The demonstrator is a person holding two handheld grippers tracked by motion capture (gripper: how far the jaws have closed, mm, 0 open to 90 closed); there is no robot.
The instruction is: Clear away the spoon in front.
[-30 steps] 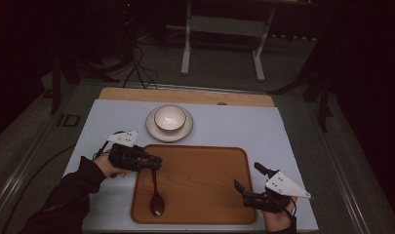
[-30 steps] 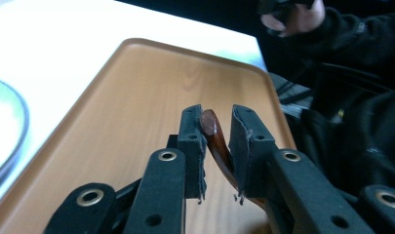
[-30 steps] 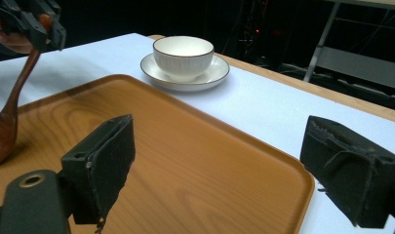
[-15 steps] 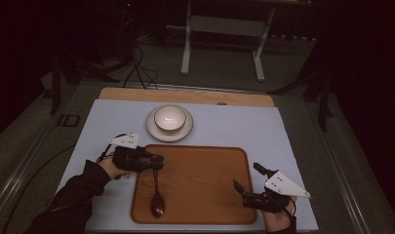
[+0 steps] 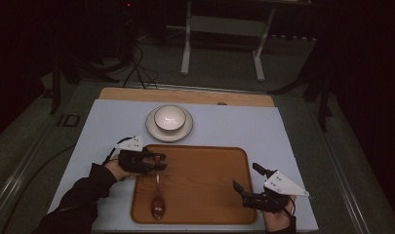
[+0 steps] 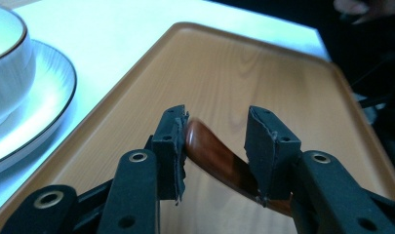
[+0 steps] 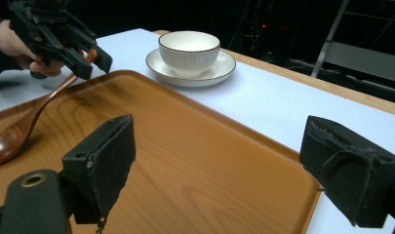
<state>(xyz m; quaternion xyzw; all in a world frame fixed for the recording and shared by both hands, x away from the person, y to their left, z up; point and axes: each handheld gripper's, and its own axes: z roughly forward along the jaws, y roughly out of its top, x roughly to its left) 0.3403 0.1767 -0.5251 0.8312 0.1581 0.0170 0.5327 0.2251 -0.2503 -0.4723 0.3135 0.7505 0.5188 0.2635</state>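
A dark brown wooden spoon (image 5: 157, 207) has its bowl resting on the wooden tray (image 5: 205, 185), and its handle rises to my left gripper (image 5: 161, 162). In the left gripper view the handle (image 6: 209, 151) crosses slantwise between the jaws of the left gripper (image 6: 217, 131), its tip against one pad (image 6: 173, 146) and a gap to the other. These jaws have just been opening and stand open around it. My right gripper (image 5: 246, 176) hovers wide open over the tray's near right corner with nothing in it; its own view (image 7: 214, 146) also shows the spoon (image 7: 9, 139) and tray (image 7: 195, 161).
A white bowl (image 5: 169, 118) sits on a saucer (image 5: 183, 131) behind the tray on the pale blue mat (image 5: 234, 126). The bowl (image 6: 5, 63) lies close to the left of my left gripper. A metal stand (image 5: 222, 24) is beyond the table.
My left gripper has sunk slightly toward the tray with the spoon handle, and its jaws have spread apart. The right gripper has stayed where it was.
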